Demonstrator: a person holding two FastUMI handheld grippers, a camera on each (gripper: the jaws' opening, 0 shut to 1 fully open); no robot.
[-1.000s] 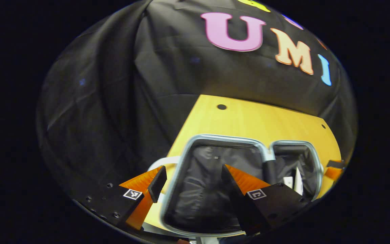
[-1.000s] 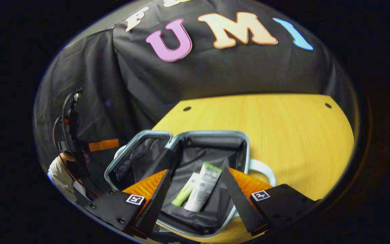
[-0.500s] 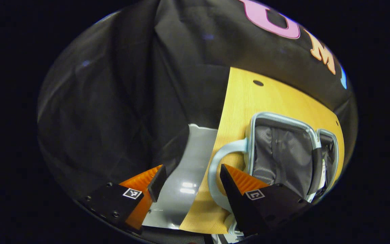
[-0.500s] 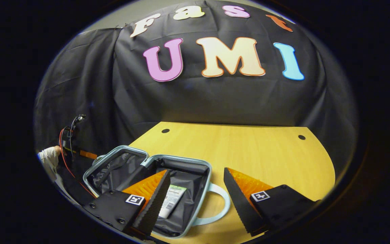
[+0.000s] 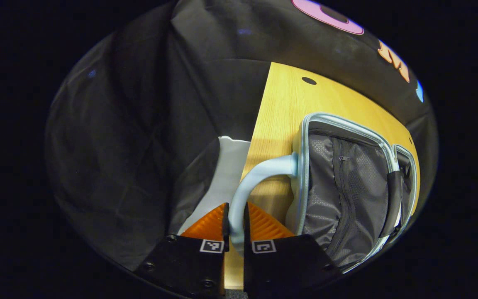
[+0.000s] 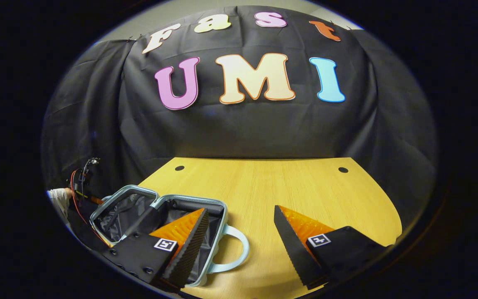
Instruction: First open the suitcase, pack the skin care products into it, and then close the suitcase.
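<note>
Left gripper view has the left gripper (image 5: 235,226) clenched on one pale blue handle (image 5: 250,182), both fingers (image 5: 211,224) pressed against the loop where it curves down toward the camera. That handle arches up and to the right of the fingers and joins one suitcase (image 5: 303,166), which lies open just right of the gripper: two halves, the nearer one lined in grey mesh with a single zip (image 5: 340,158) running down it, the farther half visible beyond a dark hinge strap (image 5: 393,195). Skin care products cannot be made out inside from this angle.

Right gripper view shows the right gripper (image 6: 241,243) released, its two fingers (image 6: 189,245) standing well apart with bare table between them. The same suitcase (image 6: 222,206) sits ahead and to the left, its left finger overlapping the nearer half, and a second pale blue handle (image 6: 239,253) loops out onto the table between the fingers. Far off to the left, beyond the case, a white sleeve (image 6: 58,195) and some cables (image 6: 79,180) can be seen.

One wooden table (image 6: 288,187) carries everything; two dark round holes (image 6: 179,168) mark its far corners. Black cloth (image 6: 243,128) hangs behind and to the left as the booth's wall, and a strip of pale floor (image 5: 226,174) shows left of the table edge in the left gripper view
</note>
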